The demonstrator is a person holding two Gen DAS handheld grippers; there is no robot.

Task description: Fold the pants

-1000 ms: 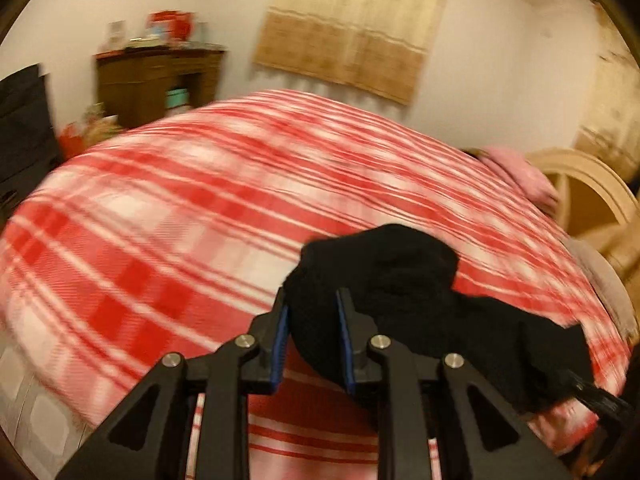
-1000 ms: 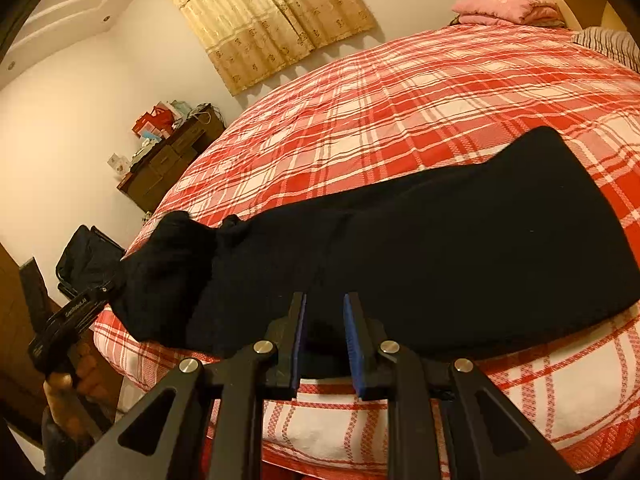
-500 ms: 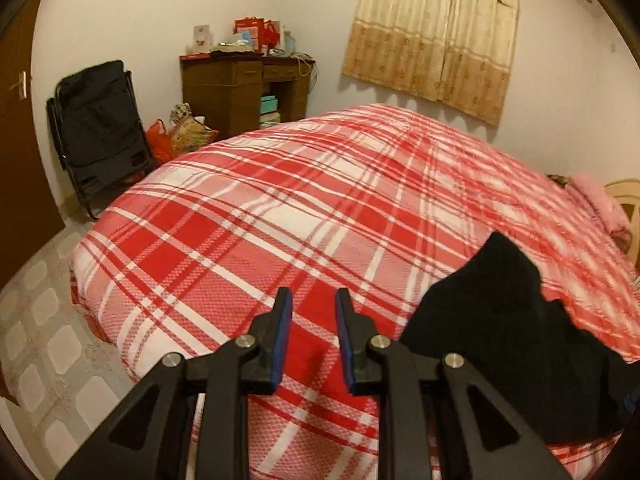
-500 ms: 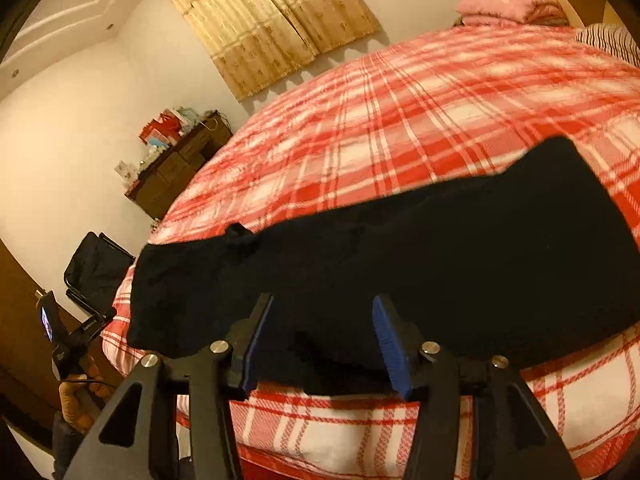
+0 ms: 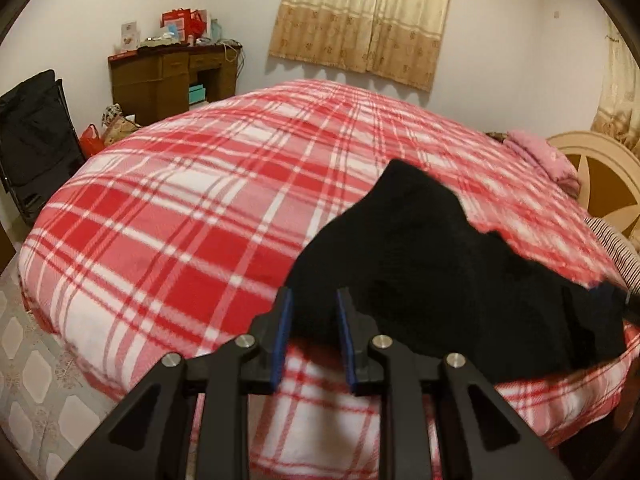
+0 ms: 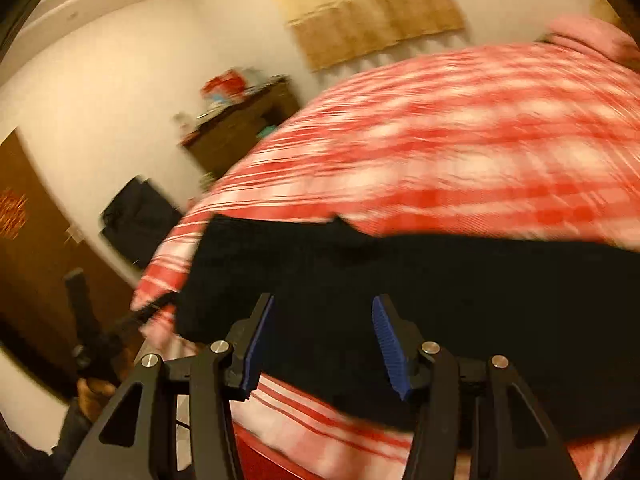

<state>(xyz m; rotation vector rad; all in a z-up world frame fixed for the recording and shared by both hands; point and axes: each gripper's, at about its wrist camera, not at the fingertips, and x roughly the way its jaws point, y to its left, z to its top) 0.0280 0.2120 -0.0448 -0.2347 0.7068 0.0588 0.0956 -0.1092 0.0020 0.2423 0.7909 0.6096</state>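
Observation:
The black pants [image 5: 432, 264] lie folded lengthwise near the front edge of the bed with the red plaid blanket [image 5: 192, 216]. My left gripper [image 5: 312, 316] is narrowly open, its blue pads on either side of the near left end of the pants. My right gripper [image 6: 322, 328] is wide open and empty just above the front edge of the pants [image 6: 440, 280]; this view is blurred by motion. The left gripper also shows at the left of the right wrist view [image 6: 120, 324].
A wooden desk [image 5: 172, 76] with clutter and a black folding chair [image 5: 28, 140] stand beyond the bed's left side. Pink pillows [image 5: 544, 156] and a round headboard [image 5: 600, 176] are at the right. Tiled floor [image 5: 36, 372] lies below the bed edge.
My left gripper let go of the pants' end, swung left, then came back to it. My right gripper opened wide and is moving, blurring its view. The pants now lie flatter.

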